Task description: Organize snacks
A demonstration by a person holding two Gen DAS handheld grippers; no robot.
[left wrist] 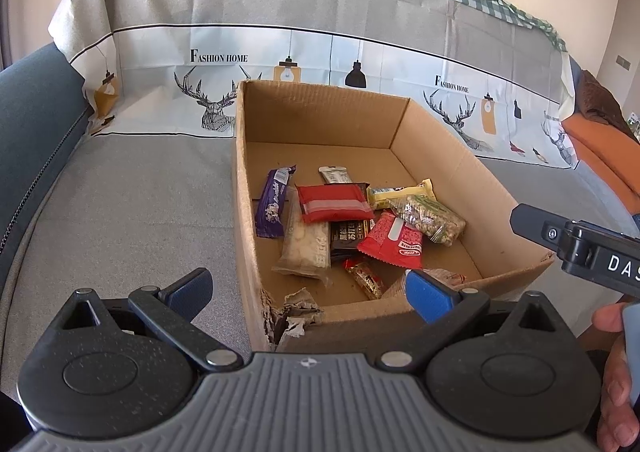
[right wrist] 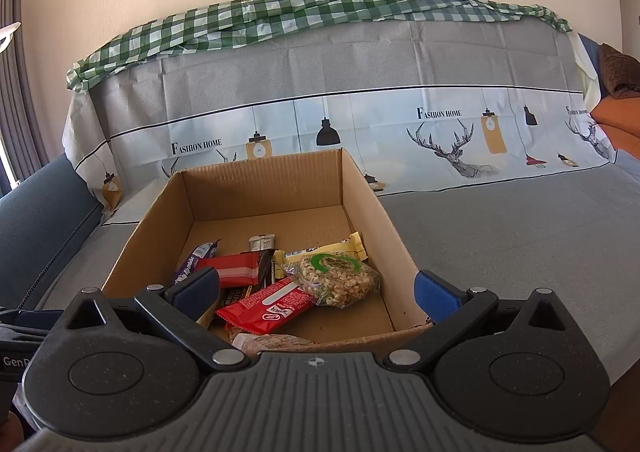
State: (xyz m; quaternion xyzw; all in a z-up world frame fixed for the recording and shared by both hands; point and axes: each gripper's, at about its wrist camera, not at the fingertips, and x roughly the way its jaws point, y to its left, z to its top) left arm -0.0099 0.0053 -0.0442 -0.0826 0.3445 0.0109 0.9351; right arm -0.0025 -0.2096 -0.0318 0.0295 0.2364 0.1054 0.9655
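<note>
A brown cardboard box [left wrist: 436, 156] sits on a sofa seat covered with a grey cloth [left wrist: 132, 204]. The box has no lid, so the top is wide open. The near left corner of the box [left wrist: 288, 316] is torn and ragged.

All the snacks lie inside the box, on its floor, bunched toward the near wall. The far part of the floor is bare cardboard. A purple packet [left wrist: 274, 202] leans against the left wall. Next to it lies a long pale packet [left wrist: 306, 242]. A red packet with a pale stripe [left wrist: 334, 204] sits in the middle, on top of a dark brown packet [left wrist: 346, 234]. A small grey packet [left wrist: 336, 174] pokes out behind them. A yellow packet [left wrist: 400, 192] lies toward the right wall. A clear bag of puffed grains [right wrist: 340, 278] rests partly on the yellow one. A bright red wrapper [right wrist: 266, 306] lies under the edge of the clear bag. A small shiny red and gold snack [left wrist: 366, 278] lies near the front wall.

The left gripper [left wrist: 308, 290] hangs over the near left corner of the box. Its blue fingers are spread wide apart and hold nothing. The right gripper [right wrist: 318, 290] hangs over the near wall of the box. Its blue fingers are spread wide too, and it holds nothing. One of its fingers is over the box and the other is outside the right wall.

A green checked cloth [right wrist: 280, 18] lies along the top of the sofa back.
</note>
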